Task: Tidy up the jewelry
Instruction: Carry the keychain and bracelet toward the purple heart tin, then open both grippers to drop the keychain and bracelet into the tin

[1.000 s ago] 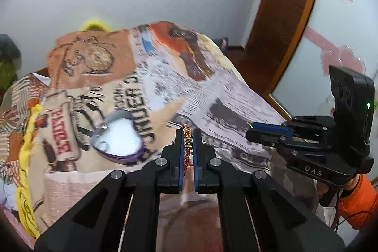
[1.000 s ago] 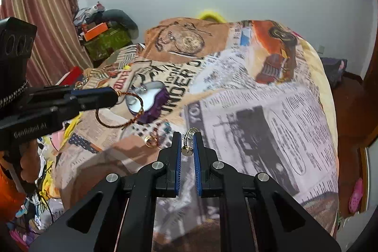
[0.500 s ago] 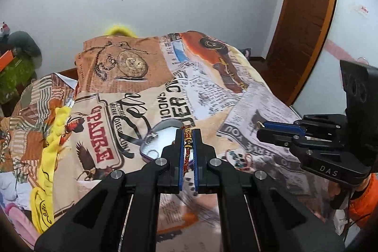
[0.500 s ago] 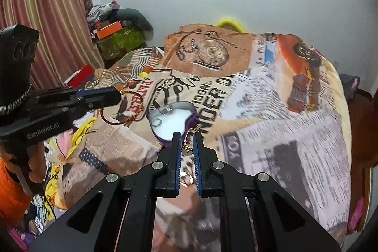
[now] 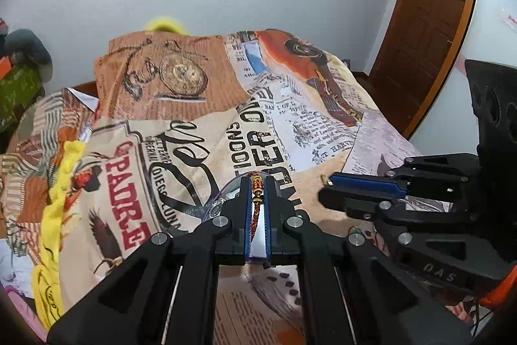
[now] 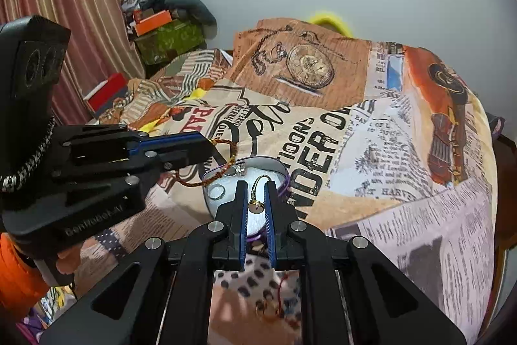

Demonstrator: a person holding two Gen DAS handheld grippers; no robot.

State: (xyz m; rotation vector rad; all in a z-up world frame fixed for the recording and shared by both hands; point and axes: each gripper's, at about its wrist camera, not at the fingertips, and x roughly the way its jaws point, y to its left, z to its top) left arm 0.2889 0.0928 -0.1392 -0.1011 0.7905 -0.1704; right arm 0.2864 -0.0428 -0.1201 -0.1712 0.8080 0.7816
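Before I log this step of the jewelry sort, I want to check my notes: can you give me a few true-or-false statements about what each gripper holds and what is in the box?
1. The left gripper is shut on a red and gold bracelet. True.
2. The right gripper is empty. False: a gold earring sits between its fingers.
3. The heart box on the bedspread has a white lining. True.
4. The box is empty. False: a ring and a small silver piece lie in it.
5. The box rim is green. False: it is purple.
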